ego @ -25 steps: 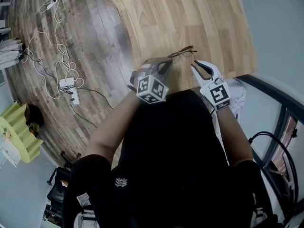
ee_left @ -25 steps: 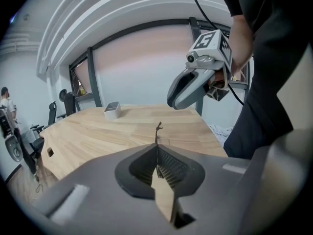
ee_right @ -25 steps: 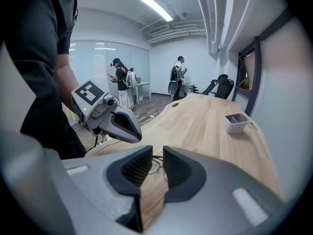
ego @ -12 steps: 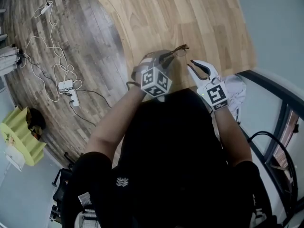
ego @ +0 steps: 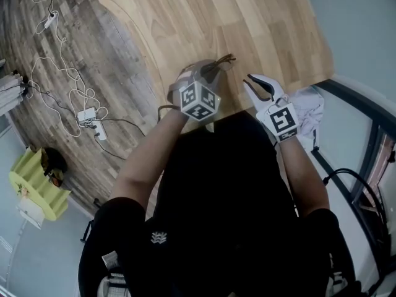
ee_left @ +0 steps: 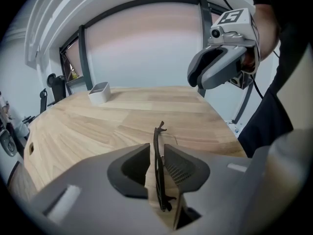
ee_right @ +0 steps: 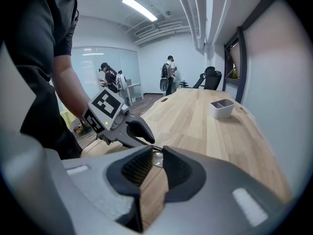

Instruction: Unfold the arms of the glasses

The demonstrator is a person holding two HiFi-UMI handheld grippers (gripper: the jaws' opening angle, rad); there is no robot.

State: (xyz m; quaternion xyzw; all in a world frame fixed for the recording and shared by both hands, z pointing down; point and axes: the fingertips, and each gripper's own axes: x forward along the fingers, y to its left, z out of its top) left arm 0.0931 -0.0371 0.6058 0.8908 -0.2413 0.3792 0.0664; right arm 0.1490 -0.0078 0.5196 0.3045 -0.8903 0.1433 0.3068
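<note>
Dark thin-framed glasses (ee_left: 158, 165) stand edge-on between the jaws of my left gripper (ee_left: 156, 148), with one end poking out past the tips over the wooden table (ego: 247, 23). The jaws have just opened; a gap shows beside the frame, so the pads do not press on it. In the head view the glasses (ego: 223, 59) stick out from the left gripper (ego: 213, 73) near the table's front edge. My right gripper (ego: 253, 88) is open and empty just to the right. In the right gripper view one lens (ee_right: 155, 159) lies beyond the right gripper (ee_right: 155, 153), next to the left gripper (ee_right: 132, 131).
A small white tray (ee_left: 99, 92) stands far back on the table, also seen as the tray (ee_right: 222, 107). Cables and a power strip (ego: 90, 113) lie on the floor to the left. People (ee_right: 168, 77) stand far off in the room.
In the head view the left gripper and the glasses have drifted a little left and farther over the table. The right gripper has followed slightly.
</note>
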